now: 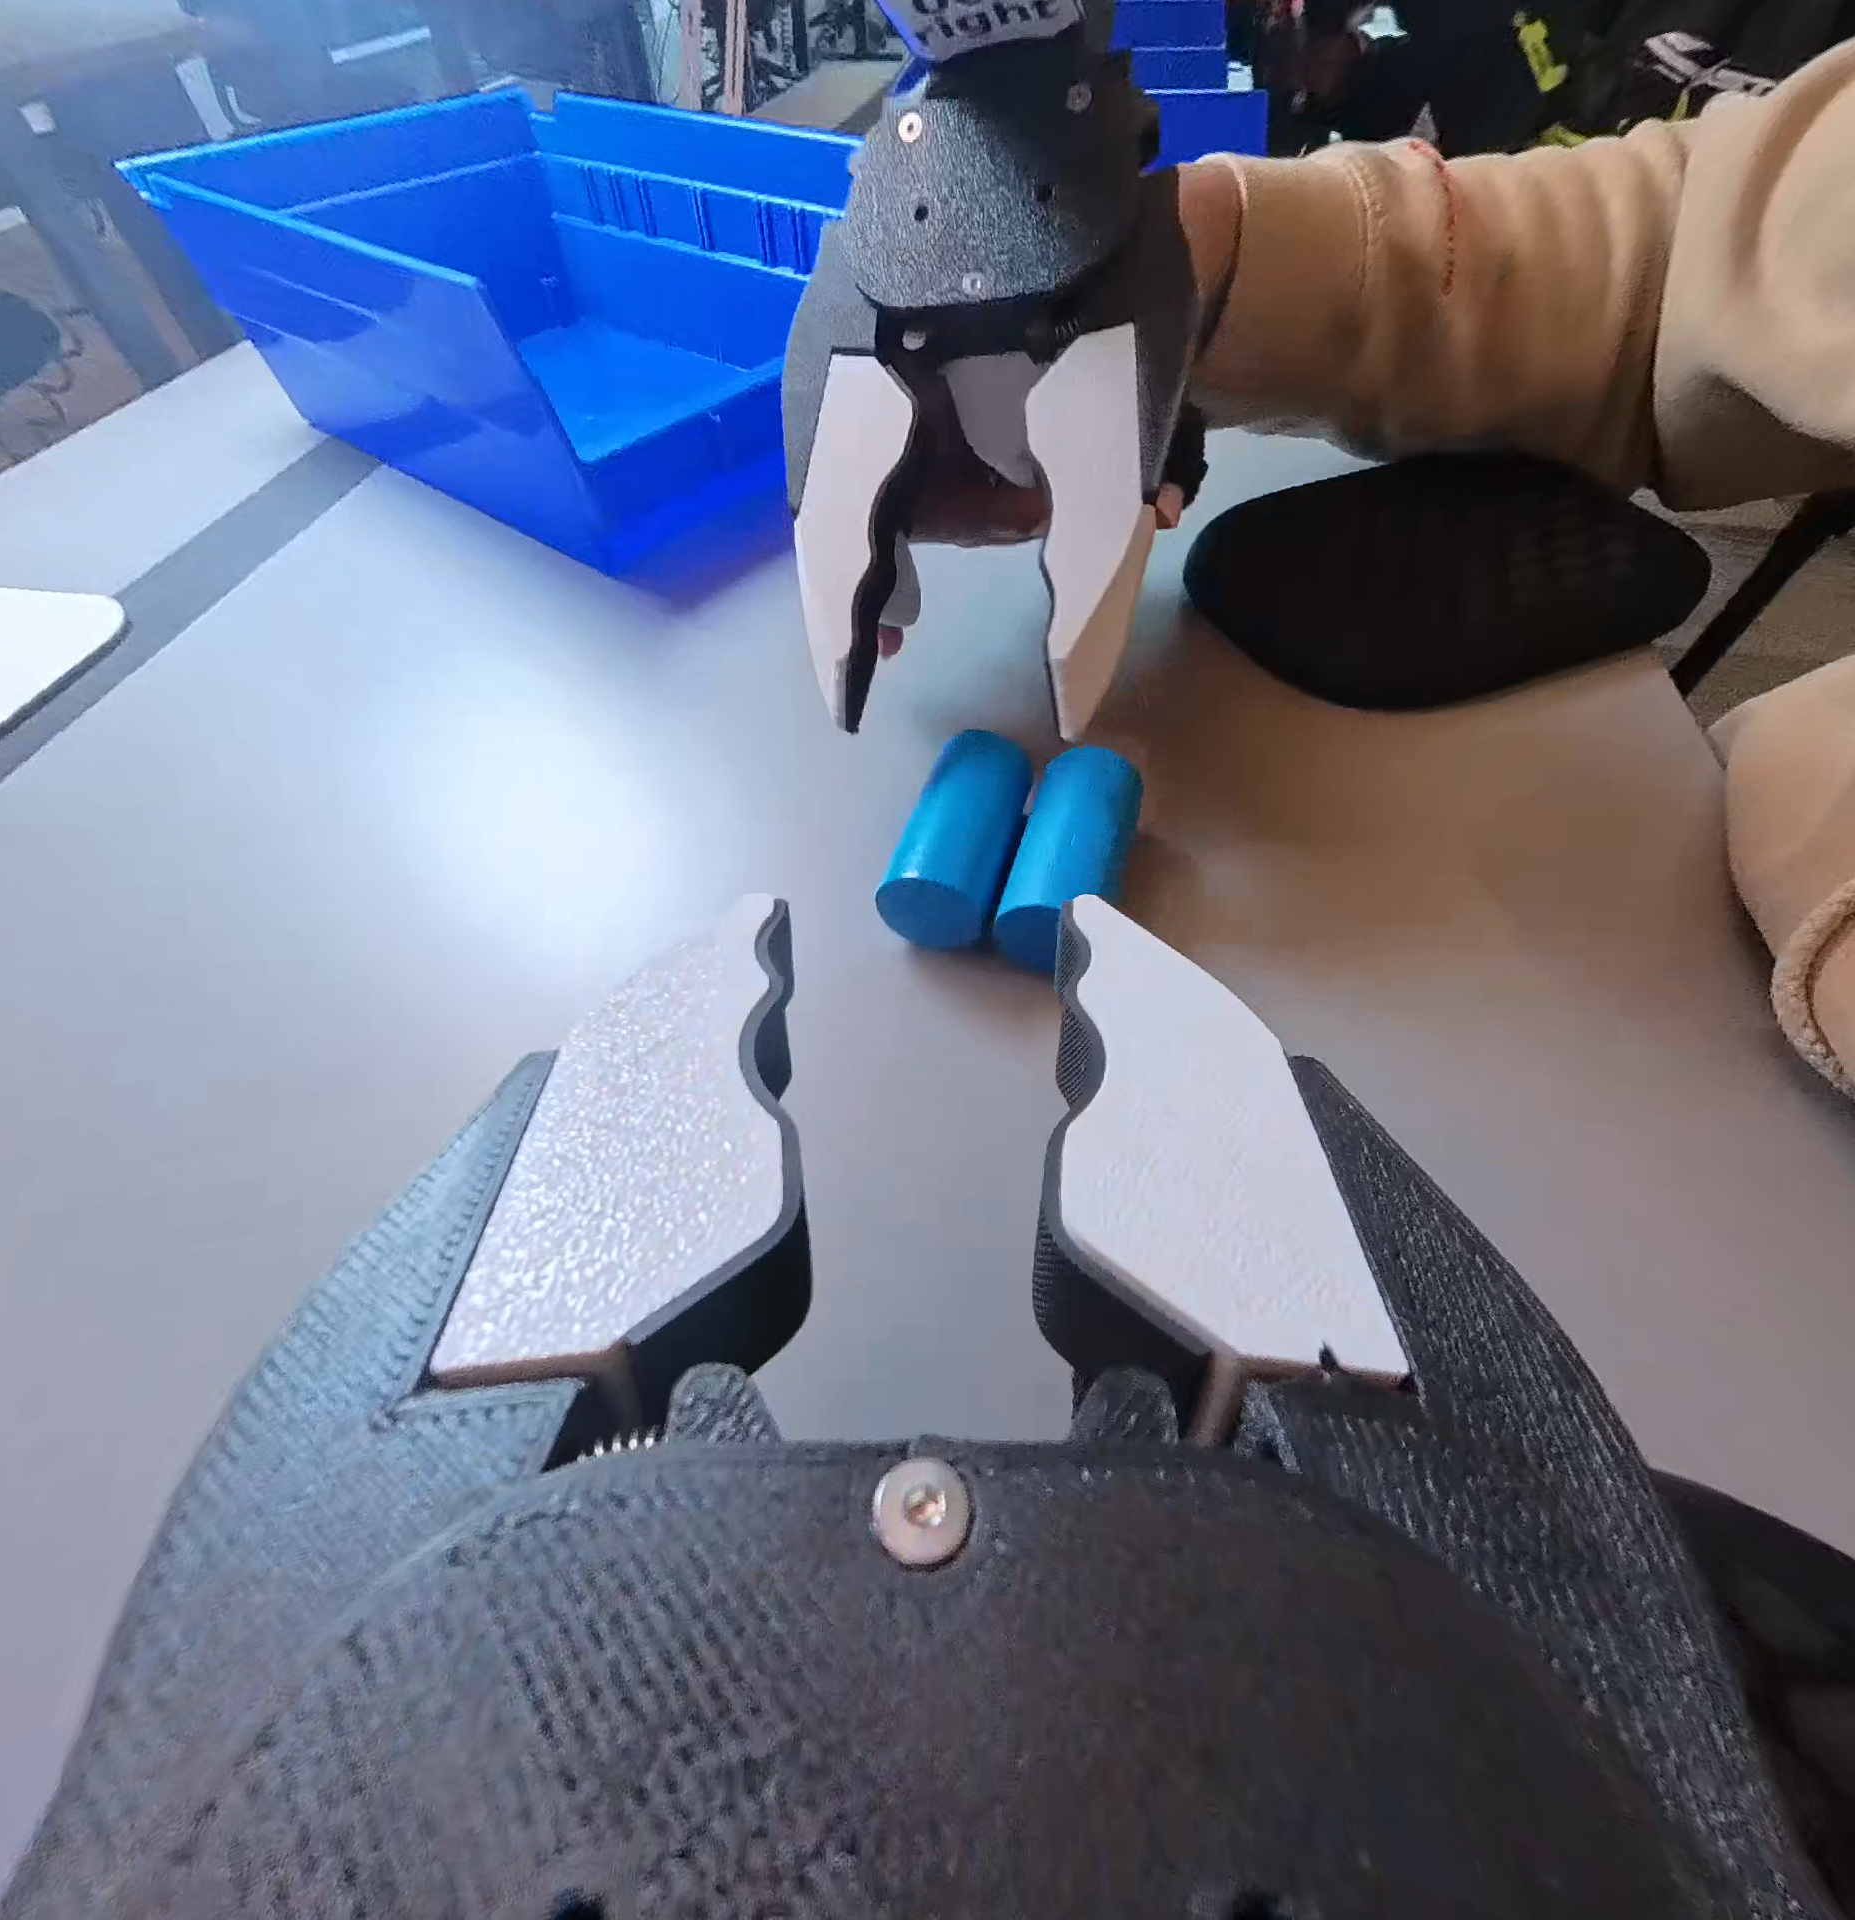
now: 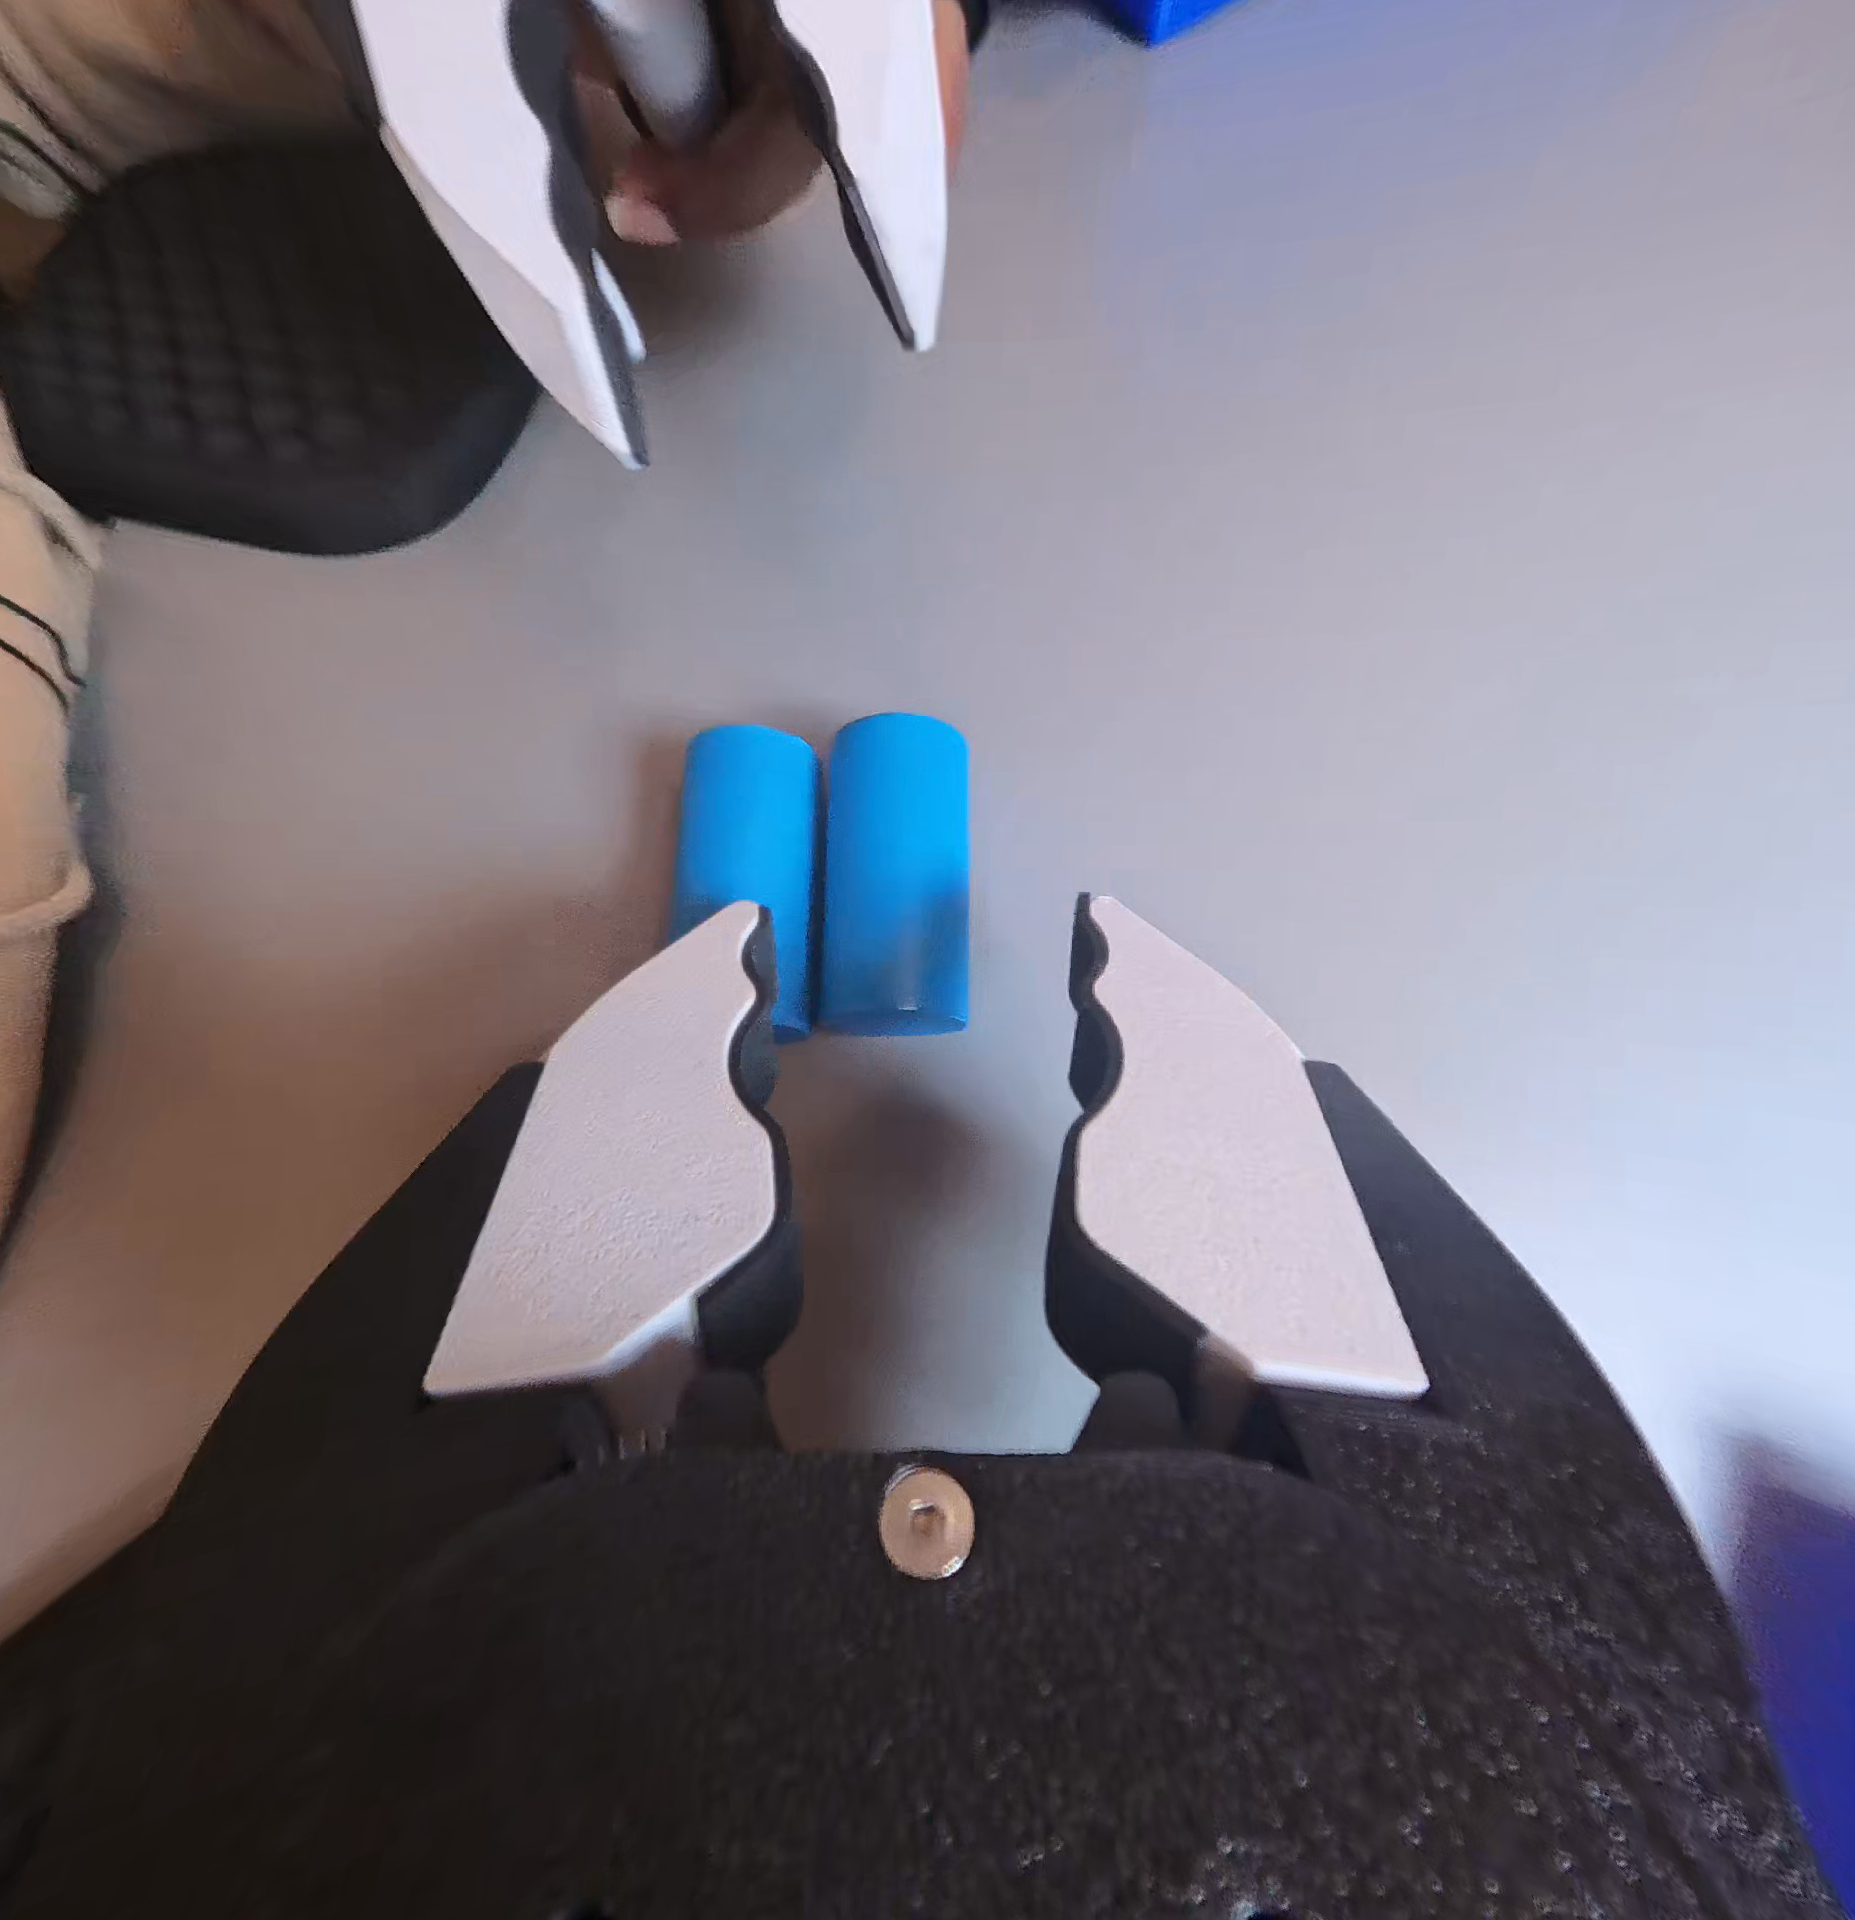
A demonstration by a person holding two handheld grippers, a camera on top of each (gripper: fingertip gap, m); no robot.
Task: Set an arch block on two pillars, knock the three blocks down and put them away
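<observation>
Pillars (image 2: 819, 873) toppled mid-frame on desk (image 2: 1422, 623), unstowed; arch unseen; my left tool (image 1: 923, 925) and right tool (image 2: 923, 925) gape, empty.

Two short blue cylinder blocks with a matte painted finish lie on their sides on the pale grey tabletop, side by side, parallel and touching along their lengths. In the left wrist view the first cylinder (image 1: 954, 840) shows its flat round end, and the second cylinder (image 1: 1068, 857) lies just to its right, its near end partly hidden. In the right wrist view the same pair (image 2: 824, 868) lies lengthwise, one block slightly offset from the other. No arch block is visible.
</observation>
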